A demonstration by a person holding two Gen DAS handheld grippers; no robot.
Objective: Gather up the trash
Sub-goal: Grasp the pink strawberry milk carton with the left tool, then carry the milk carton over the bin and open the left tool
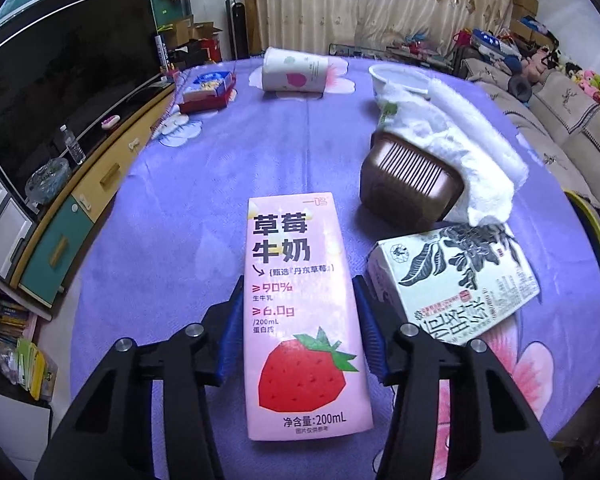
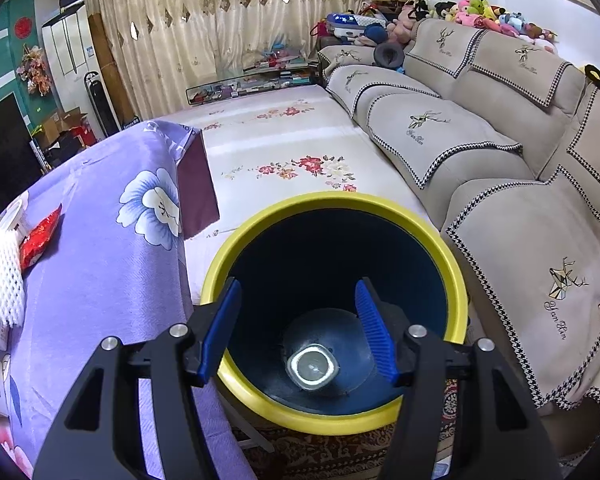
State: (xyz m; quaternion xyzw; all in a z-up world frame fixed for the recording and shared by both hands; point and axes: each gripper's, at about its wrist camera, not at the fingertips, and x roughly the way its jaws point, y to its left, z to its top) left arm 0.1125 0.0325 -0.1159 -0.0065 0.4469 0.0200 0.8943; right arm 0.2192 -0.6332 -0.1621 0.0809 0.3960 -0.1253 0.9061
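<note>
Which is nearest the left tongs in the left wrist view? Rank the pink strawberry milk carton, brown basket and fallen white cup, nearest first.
1. Pink strawberry milk carton: between the left tongs.
2. Brown basket: farther up the table, to the right.
3. Fallen white cup: on its side at the far edge.

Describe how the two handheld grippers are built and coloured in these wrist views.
Both look alike. The left gripper and right gripper each have two matte black angular linkage arms with cut-out openings and silver pivot bolts. Their fingers carry bright blue ribbed pads. No cables, markings, hands or sleeves are visible.
</note>
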